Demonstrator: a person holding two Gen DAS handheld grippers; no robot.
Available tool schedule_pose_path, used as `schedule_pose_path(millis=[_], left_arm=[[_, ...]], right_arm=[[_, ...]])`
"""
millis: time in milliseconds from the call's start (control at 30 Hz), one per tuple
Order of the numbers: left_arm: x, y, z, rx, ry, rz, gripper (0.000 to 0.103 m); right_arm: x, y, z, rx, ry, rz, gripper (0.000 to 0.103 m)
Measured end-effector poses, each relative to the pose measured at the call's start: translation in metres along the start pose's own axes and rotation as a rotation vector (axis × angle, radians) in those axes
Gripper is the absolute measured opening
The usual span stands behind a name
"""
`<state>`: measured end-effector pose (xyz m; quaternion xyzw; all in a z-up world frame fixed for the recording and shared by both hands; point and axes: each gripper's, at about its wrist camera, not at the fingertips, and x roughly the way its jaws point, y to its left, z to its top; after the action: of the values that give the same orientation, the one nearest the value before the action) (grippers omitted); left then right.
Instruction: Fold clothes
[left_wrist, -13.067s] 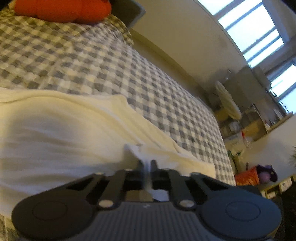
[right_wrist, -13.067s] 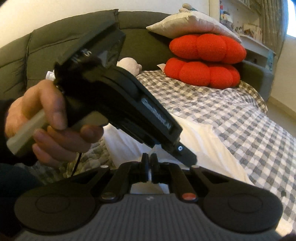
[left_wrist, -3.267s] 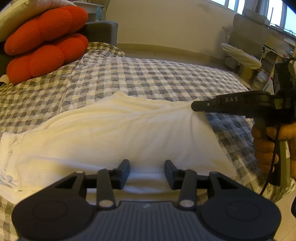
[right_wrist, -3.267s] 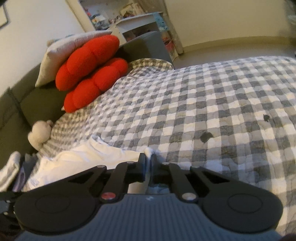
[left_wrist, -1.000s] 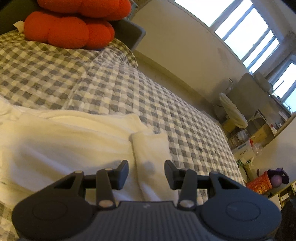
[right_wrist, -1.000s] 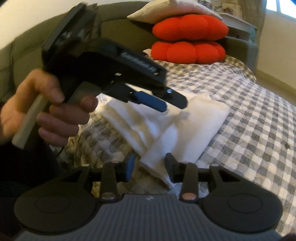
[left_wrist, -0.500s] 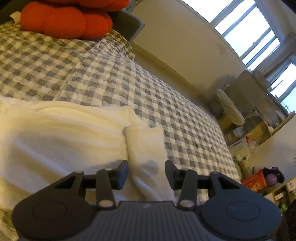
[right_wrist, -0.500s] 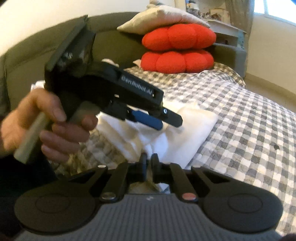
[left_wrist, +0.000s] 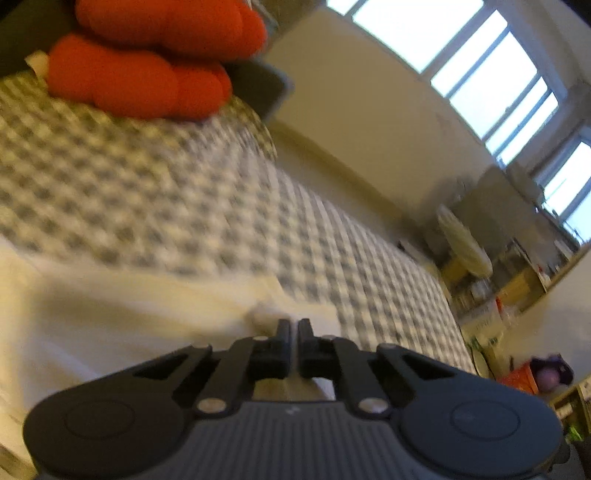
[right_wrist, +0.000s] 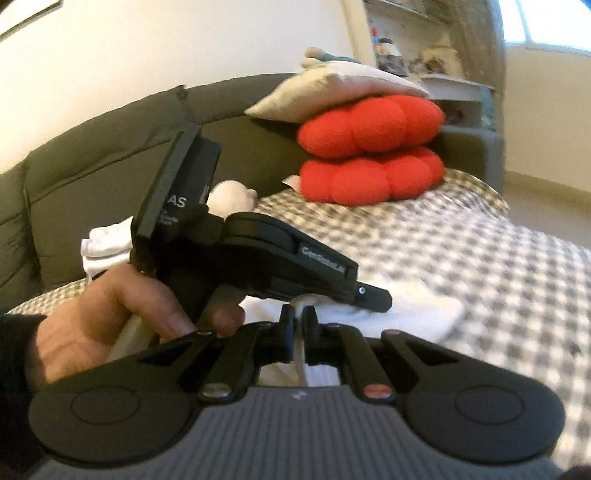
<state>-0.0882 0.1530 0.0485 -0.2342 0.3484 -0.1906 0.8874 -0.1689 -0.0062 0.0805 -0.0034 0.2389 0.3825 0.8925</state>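
Two grippers are in my hands, both over the bed (left_wrist: 155, 192), whose grey-and-white checked cover fills most of either view. Largest after that is the dark padded headboard (right_wrist: 92, 162) along the far edge in the right wrist view, with two red cushions (right_wrist: 369, 155) stacked against it near the bed's far right corner and a pale pillow (right_wrist: 332, 92) lying on top of them. The white garment (left_wrist: 110, 325) lies on the cover at the near edge, just under my tools; in the left wrist view it spreads from the left border to the fingers, blurred, with a folded end bunched right at the tips. In the right wrist view the same white cloth (right_wrist: 417, 306) reaches out to a squared folded end on the checks. My left hand (right_wrist: 110, 325) grips the handle of the left gripper (right_wrist: 384, 299), which points across that view with its tip down on the cloth. Its jaws have just closed and now stand nearly together, pinching a fold of the garment, as the left wrist view shows (left_wrist: 293, 328). My right gripper (right_wrist: 299, 317) is likewise drawn narrow, with a strip of white cloth caught between its fingers. A small white plush toy (right_wrist: 232, 195) sits by the headboard.
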Motion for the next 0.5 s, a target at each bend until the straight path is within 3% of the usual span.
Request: schedule_pose_path(millis=[233, 500], left_arm=[[-0.037, 0.053, 0.026, -0.021, -0.112, 0.071, 0.004], [-0.061, 0.113, 0.028, -0.053, -0.162, 0.192, 0.004]], right_arm=[[0.061, 0.026, 0.022, -0.066, 0.031, 0.146, 0.006], [0.126, 0.061, 0.029, -0.146, 0.116, 0.269, 0.006]])
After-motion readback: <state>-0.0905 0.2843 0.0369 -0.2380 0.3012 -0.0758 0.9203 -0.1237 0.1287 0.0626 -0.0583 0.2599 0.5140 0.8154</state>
